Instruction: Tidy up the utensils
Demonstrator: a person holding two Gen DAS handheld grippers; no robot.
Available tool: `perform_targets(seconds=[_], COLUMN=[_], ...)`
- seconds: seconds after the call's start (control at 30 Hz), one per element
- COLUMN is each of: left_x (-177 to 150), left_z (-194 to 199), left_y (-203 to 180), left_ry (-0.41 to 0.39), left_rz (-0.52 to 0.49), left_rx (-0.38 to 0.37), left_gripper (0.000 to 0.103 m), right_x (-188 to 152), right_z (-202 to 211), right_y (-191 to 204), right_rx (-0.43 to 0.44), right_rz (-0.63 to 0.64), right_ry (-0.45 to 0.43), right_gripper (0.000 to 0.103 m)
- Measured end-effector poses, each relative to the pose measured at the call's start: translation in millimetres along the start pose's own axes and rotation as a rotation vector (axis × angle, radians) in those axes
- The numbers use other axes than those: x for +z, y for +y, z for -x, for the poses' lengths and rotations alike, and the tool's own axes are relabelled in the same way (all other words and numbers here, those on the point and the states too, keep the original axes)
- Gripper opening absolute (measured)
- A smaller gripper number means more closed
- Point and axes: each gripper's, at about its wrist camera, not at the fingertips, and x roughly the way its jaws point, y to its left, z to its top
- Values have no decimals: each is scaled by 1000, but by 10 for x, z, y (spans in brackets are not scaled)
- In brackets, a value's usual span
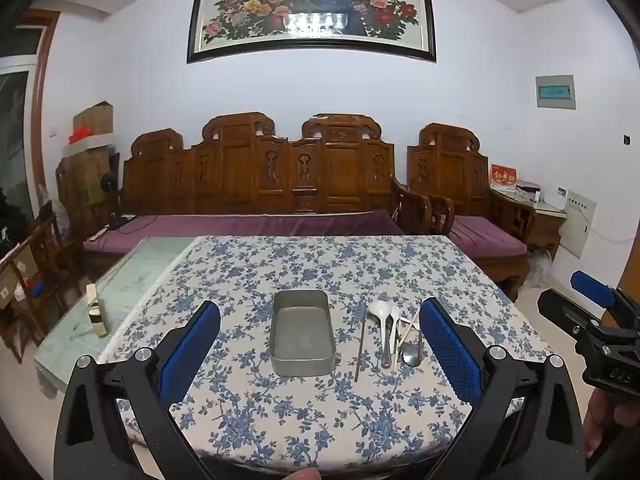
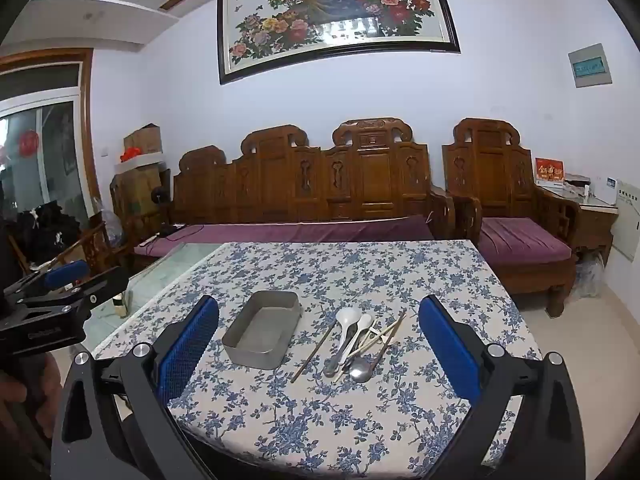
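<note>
Bare floral cloth covers the desk in front of the metal tray and beyond it toward the sofa. Right of the tray lies a tangled heap of spoons and chopsticks, with 1 dark chopstick lying in the narrow gap between.

Left gripper held level, blue pads spread wide, nothing between. Right gripper likewise level and spread wide, pads bare. Side by side, well apart, each gripped from behind by a hand.
</note>
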Motion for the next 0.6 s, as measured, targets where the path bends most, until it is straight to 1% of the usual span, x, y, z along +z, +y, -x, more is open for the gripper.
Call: perform_targets(seconds=[0.6], left_x=[11], left_z=[-1], left_y=[-25], left_ry=[4], left_rz=[-3], left_rx=[1], left_gripper=[97], right_x=[2], right_z=[12], right_y=[-18], right_rx=[3], right_rz=[-5], right_ry=[-16], right_gripper=[101])
